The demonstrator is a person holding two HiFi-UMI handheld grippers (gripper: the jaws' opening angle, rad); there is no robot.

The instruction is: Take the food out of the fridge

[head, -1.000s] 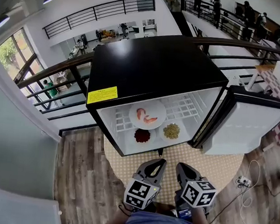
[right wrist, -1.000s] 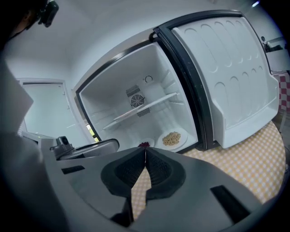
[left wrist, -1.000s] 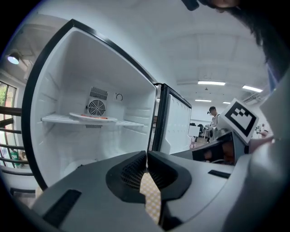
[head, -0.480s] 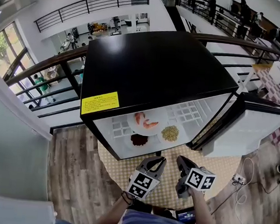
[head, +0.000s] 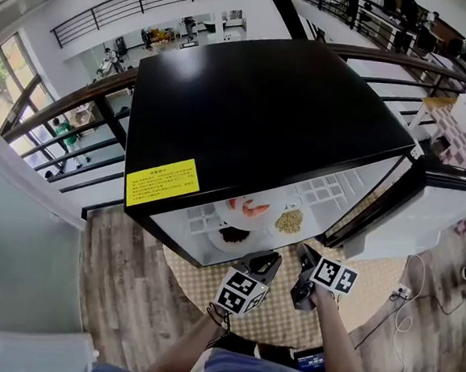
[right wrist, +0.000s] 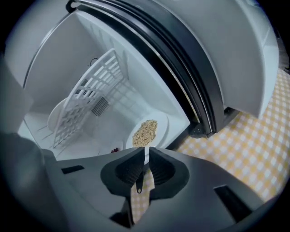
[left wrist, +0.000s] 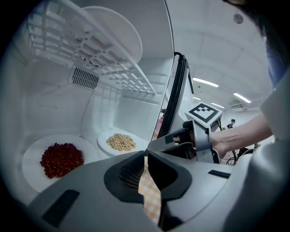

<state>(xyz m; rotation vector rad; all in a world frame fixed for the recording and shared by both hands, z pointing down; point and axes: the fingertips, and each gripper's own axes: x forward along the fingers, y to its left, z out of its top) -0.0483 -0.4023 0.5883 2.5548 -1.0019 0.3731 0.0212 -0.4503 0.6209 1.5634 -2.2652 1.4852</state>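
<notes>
A black mini fridge [head: 264, 103] stands with its door open. On its upper wire shelf [left wrist: 97, 59] lies a white plate of shrimp [head: 247, 208]. On the fridge floor sit a plate of red berries [left wrist: 61, 158] to the left and a plate of beige grains [left wrist: 120, 142] to the right. My left gripper [head: 268, 264] is shut and empty, just outside the opening, in front of the berries. My right gripper [head: 302, 252] is also shut and empty. It points at the plate of grains [right wrist: 146, 131] from the door side, and it shows in the left gripper view [left wrist: 181, 138].
The open fridge door [head: 426, 206] stands at the right, its black seal [right wrist: 181, 77] close to my right gripper. A yellow checked mat [head: 208, 288] lies under the fridge on the wood floor. A railing [head: 69, 118] runs behind the fridge. Cables [head: 418, 298] lie at the right.
Both grippers have moved down and forward to the fridge opening. My head has come closer over the fridge, so its top hides more of the inside.
</notes>
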